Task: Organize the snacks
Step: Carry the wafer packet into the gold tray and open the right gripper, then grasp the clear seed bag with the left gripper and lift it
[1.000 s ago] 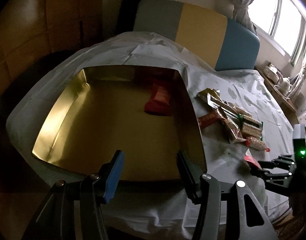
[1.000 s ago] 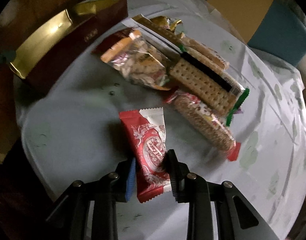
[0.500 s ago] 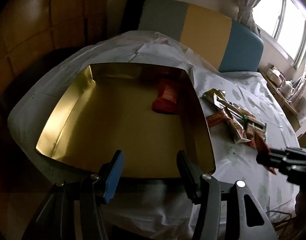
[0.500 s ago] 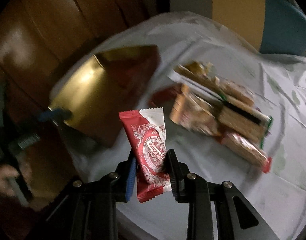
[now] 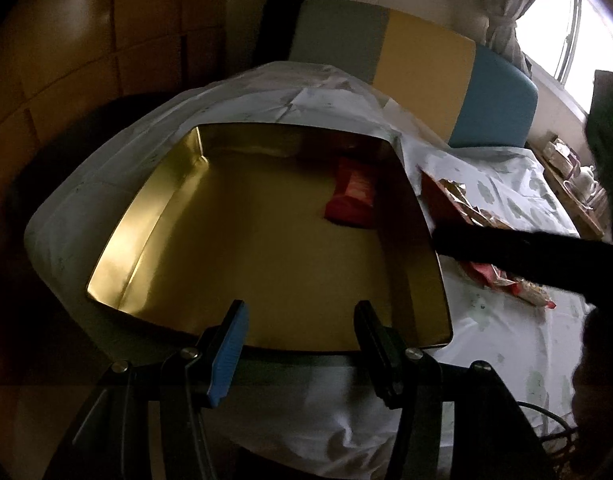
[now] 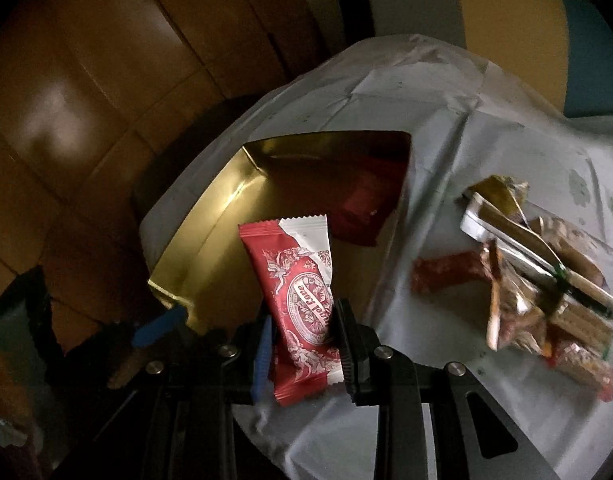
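A shallow gold box (image 5: 154,216) lies on the white-clothed table, with one red packet (image 5: 352,196) near its far right wall. My left gripper (image 5: 302,340) hovers open and holds nothing over the box's near rim. My right gripper (image 6: 304,336) is shut on a red-and-white snack packet (image 6: 298,280), held upright in the air beside the near right corner of the gold box (image 6: 226,216). A pile of several loose snacks (image 6: 546,292) lies on the cloth to the right. The right gripper's dark body (image 5: 546,256) crosses the right side of the left wrist view and hides part of the pile.
A white cloth with faint green prints (image 5: 506,340) covers the table and hangs over its near edge. A grey, yellow and blue seat back (image 5: 426,60) stands behind the table. Brown floor (image 6: 66,80) lies to the left. A bright window (image 5: 566,20) is at the far right.
My right gripper has lifted the red-and-white packet off the cloth and carried it left, from beside the snack pile to the gold box's corner. The left gripper has stayed put.
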Motion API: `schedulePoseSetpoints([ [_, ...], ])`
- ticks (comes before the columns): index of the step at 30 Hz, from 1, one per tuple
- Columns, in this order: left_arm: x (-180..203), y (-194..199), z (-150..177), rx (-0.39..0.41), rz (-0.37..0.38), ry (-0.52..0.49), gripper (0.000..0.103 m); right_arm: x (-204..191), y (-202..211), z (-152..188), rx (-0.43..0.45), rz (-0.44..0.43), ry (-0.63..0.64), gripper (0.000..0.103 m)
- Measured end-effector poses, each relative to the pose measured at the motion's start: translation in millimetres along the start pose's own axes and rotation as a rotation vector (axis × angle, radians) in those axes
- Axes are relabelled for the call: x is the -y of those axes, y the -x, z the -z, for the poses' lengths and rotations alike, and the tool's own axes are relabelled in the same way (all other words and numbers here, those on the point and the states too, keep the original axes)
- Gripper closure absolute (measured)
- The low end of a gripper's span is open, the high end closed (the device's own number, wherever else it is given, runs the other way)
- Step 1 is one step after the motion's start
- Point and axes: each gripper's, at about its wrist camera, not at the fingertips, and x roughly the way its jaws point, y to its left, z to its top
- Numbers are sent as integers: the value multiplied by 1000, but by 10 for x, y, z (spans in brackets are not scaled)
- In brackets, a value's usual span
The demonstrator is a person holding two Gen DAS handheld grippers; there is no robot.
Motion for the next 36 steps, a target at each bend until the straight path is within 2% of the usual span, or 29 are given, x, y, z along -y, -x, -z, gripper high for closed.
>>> schedulePoseSetpoints([
  [5,-39,-9,17,-5,-6,2,47,-8,-250,-108,-9,53,-3,71],
  [9,-73,-12,26,-5,-10,8,47,0,-297,-73,-4,50,-7,71],
  [19,-37,-5,31,-5,-8,-1,47,-16,-193,34,40,102,28,71],
  [29,12,4,46,-4,-13,-8,47,12,35,138,119,217,51,71],
  [36,110,19,50,-4,-20,-33,47,79,205,220,153,303,86,64],
])
